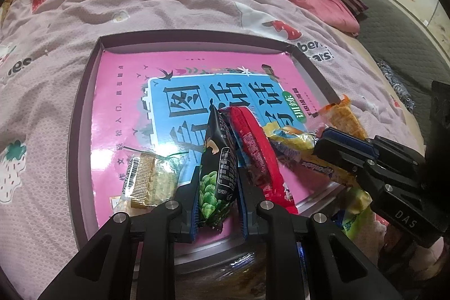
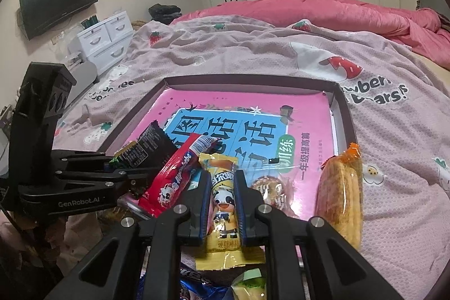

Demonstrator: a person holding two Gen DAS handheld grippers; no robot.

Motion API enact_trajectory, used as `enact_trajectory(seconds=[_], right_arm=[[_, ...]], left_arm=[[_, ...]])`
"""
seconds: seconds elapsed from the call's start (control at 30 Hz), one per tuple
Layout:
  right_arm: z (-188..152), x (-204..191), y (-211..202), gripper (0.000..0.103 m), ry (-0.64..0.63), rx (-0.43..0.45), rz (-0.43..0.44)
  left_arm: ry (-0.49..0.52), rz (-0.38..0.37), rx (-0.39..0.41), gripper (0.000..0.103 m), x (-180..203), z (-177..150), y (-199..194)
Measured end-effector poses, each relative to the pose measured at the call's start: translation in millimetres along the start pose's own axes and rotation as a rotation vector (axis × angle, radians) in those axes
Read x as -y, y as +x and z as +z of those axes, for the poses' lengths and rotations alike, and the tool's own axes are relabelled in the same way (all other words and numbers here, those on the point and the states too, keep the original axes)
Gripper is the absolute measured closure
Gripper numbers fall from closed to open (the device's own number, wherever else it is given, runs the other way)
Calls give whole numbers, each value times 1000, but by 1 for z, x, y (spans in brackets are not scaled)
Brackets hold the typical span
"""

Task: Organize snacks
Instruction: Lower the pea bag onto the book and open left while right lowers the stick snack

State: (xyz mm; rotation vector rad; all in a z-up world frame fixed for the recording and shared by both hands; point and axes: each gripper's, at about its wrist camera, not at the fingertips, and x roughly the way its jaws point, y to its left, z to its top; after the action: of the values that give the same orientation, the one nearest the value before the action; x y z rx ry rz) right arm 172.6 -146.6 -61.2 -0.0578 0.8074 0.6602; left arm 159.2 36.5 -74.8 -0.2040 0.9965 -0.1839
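Observation:
A shallow box lid [image 1: 87, 92] lined with a pink book cover lies on the bed. My left gripper [image 1: 216, 182] is shut on a black-and-green pea snack packet [image 1: 216, 159], held upright over the lid's near part. My right gripper [image 2: 222, 187] is shut on a yellow cow-print candy packet [image 2: 223, 204] at the lid's near edge. A red candy bar [image 2: 174, 182] leans between the two packets. A clear cracker packet [image 1: 152, 182] lies in the lid at the left. The right gripper also shows in the left wrist view [image 1: 340, 148].
An orange biscuit packet [image 2: 341, 196] rests on the lid's right rim [image 2: 347, 114]. A round cracker packet [image 2: 271, 193] lies in the lid. More snacks, blue [image 2: 194, 283] and green-yellow [image 2: 250, 286], lie below the grippers. Pink strawberry bedding [image 2: 253, 52] surrounds the lid.

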Motion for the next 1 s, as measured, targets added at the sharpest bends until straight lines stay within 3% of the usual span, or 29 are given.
enact_trajectory(seconds=[0.67,1.0], right_arm=[[-3,3,-4,86,1,-18,-5],[-9,-1,-20,86,-64,-35,-47]], left_arm=[[-7,4,6,80,-2,2,-7],[-18,3,6,77,-5,3,-13]])
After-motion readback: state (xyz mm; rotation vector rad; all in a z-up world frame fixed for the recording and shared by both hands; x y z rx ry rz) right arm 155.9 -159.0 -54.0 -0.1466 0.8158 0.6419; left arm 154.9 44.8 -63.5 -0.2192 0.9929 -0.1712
